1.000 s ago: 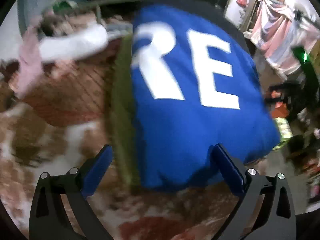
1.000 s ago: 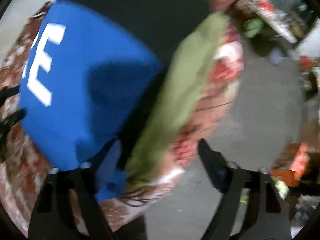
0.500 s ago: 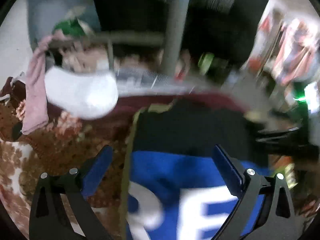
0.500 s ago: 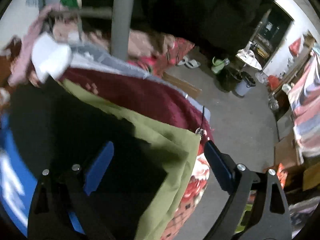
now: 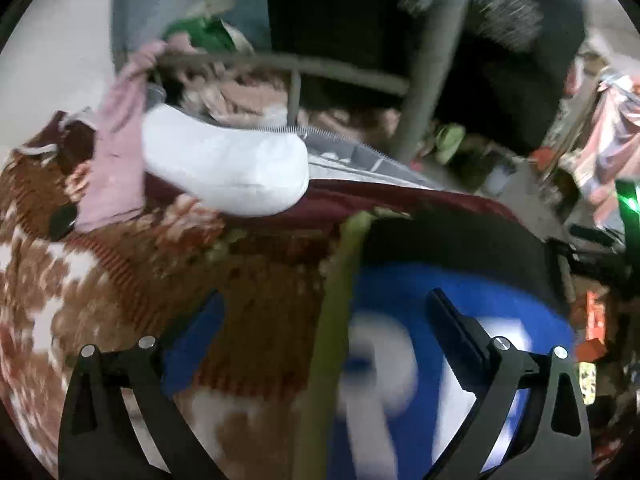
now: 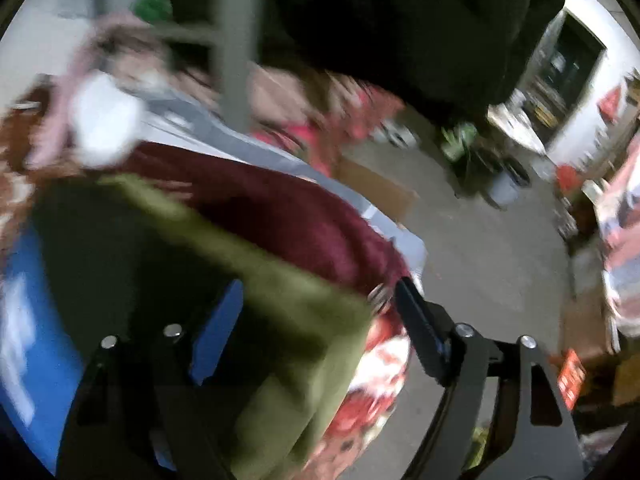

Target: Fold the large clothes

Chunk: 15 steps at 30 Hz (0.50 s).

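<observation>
The biggest thing we see is the blanket (image 5: pixel 100 280) with brown, red and white patches, spread out under both of our tools. On top of it lies the blue shirt (image 5: pixel 460 308) with big white letters, and part of it looks black. In the left view it sits right in front of our left gripper (image 5: pixel 325 336) and a bit to its right side. That tool has its two fingers spread wide, with nothing pinched between them. Next is the green cloth (image 6: pixel 280 300), which lies under the shirt and sticks out right between the fingers of our right gripper (image 6: pixel 320 312). This tool is spread wide too and holds nothing. Past the green cloth is a dark red cloth (image 6: pixel 280 208). Farther ahead of our left tool and to its left side lies a white pillow (image 5: pixel 228 168), and a pink cloth (image 5: pixel 116 152) hangs just beside it.
</observation>
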Motion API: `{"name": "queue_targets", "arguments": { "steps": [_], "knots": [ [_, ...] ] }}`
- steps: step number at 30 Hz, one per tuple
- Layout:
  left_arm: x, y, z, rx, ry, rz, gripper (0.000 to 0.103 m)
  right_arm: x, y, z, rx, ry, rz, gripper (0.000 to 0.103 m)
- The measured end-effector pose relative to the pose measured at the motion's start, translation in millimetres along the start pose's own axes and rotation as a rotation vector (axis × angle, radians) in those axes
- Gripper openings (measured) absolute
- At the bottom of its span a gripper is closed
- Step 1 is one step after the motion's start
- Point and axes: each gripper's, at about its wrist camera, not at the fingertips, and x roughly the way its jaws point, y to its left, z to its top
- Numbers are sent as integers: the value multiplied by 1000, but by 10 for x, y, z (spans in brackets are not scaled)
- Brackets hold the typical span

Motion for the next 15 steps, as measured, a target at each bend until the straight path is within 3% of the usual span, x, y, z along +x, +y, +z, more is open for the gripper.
{"name": "queue_targets", "arguments": {
  "steps": [2, 6, 10, 12, 15],
  "knots": [
    [-360, -15, -425, -8, -19, 0, 97, -368, 186, -247, -31, -53, 48, 92],
    [-543, -129, -1050, -71, 26, -24, 97, -741, 703, -934, -57, -18, 161, 92],
    [-426, -347, -1325, -50, 48, -9, 99, -709, 947, -1466, -117, 27, 139, 93],
    [-284, -331, -1405, -1, 91, 27, 99, -640, 919, -1633, -202, 25, 71, 98],
    [-338, -204, -1577, -38, 128, 22, 99, -654, 859, -1727, -248, 55, 28, 98]
  ]
}}
